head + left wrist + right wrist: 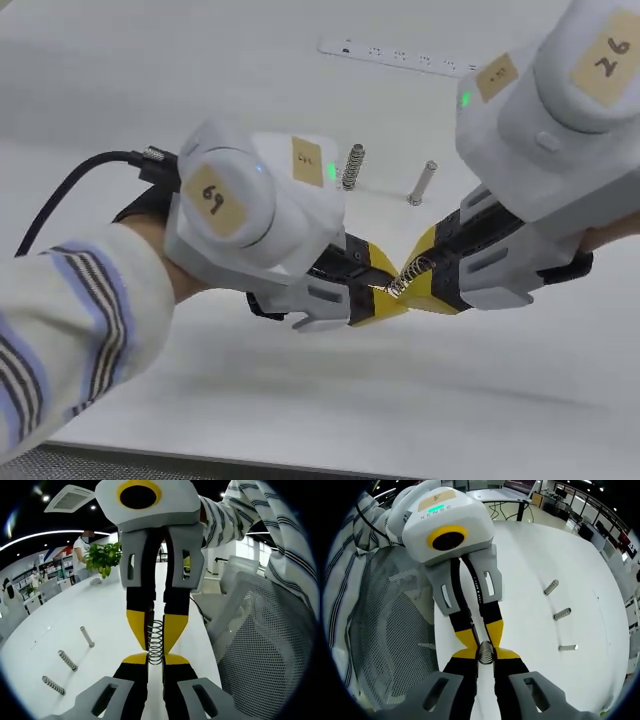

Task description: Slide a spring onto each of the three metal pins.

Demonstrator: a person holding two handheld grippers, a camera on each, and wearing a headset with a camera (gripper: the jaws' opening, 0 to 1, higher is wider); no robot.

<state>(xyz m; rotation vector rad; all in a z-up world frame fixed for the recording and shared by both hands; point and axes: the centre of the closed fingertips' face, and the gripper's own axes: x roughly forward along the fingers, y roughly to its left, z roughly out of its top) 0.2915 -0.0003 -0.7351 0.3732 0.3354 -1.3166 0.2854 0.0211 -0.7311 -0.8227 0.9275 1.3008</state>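
My two grippers meet tip to tip above the white table [300, 400]. A small steel spring [408, 275] lies between their yellow tips. In the left gripper view the spring [156, 642] runs from my left gripper [155, 659] up between the jaws of the right one. In the right gripper view the spring [486, 653] is end-on inside my right gripper [487, 654]. Both grippers look shut on it. A bare pin [87, 636] and two pins wearing springs [67, 660] [52, 685] lie on the table. The bare pin [422, 183] and one sprung pin [352, 167] lie beyond the grippers.
A white power strip [400, 55] lies at the far side of the table. A mesh office chair [260, 645] stands beside the table edge. A potted plant [102, 557] sits farther down the table, with people in the background.
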